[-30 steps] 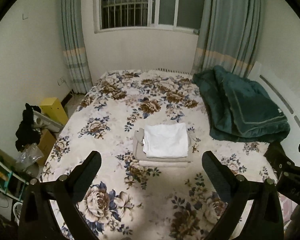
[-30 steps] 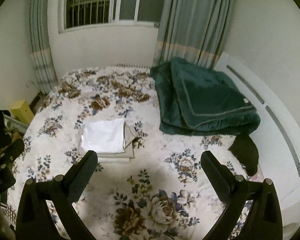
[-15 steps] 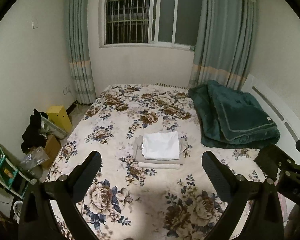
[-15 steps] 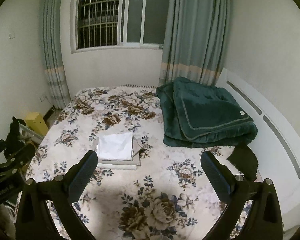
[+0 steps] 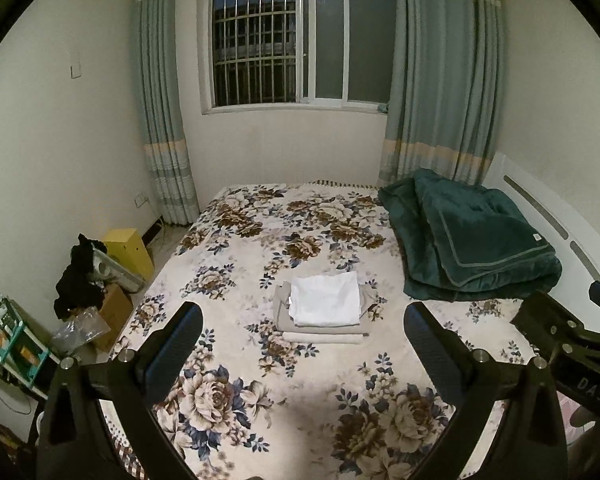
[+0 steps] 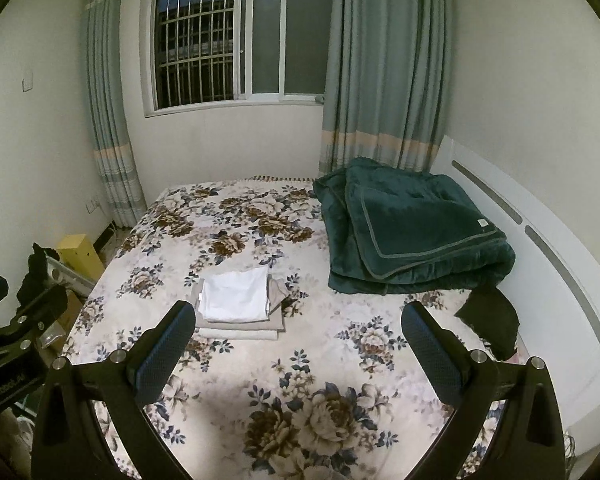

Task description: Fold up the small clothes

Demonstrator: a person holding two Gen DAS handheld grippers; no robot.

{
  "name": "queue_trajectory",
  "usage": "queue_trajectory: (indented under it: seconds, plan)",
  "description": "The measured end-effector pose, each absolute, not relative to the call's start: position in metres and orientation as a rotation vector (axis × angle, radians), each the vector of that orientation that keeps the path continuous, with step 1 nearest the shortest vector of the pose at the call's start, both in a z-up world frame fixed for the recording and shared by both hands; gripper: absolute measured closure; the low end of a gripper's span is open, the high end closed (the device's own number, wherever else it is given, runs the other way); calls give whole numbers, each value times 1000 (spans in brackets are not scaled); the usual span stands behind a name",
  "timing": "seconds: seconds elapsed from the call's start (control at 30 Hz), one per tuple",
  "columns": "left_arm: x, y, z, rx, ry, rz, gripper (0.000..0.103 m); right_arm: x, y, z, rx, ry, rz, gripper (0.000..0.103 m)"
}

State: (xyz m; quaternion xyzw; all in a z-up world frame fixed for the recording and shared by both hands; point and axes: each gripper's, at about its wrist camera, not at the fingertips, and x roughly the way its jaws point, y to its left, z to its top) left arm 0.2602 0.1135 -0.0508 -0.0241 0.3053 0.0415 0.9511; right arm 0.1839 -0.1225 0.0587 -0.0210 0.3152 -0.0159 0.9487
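A small stack of folded clothes lies in the middle of the floral bedspread (image 5: 260,248): a white folded garment (image 5: 326,298) on top of beige folded pieces (image 5: 324,336). The stack also shows in the right wrist view (image 6: 236,294). My left gripper (image 5: 302,340) is open and empty, held well back above the near part of the bed. My right gripper (image 6: 298,338) is open and empty too, beside it. A dark garment (image 6: 490,318) lies at the bed's right edge by the headboard.
A folded dark green blanket (image 5: 472,240) lies on the right of the bed against the white headboard (image 6: 540,240). Left of the bed stand a yellow box (image 5: 130,250), a cardboard box, a black cloth (image 5: 78,276) and a cluttered shelf. A barred window and curtains are behind.
Both grippers have pulled back and up from the folded stack, so the stack looks smaller and more of the window and walls shows. The stack has not moved.
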Motion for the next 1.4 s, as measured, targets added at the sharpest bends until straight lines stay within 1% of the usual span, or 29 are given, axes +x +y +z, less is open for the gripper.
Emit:
queue_trajectory:
  seconds: [0.53,1.4]
  plan:
    - [254,117,-51,-57,636,103,0,181,-127,49,-54,656,-20,0]
    - [255,115,-45,-58,610,84,0,192,-126,59,-52,645,-8,0]
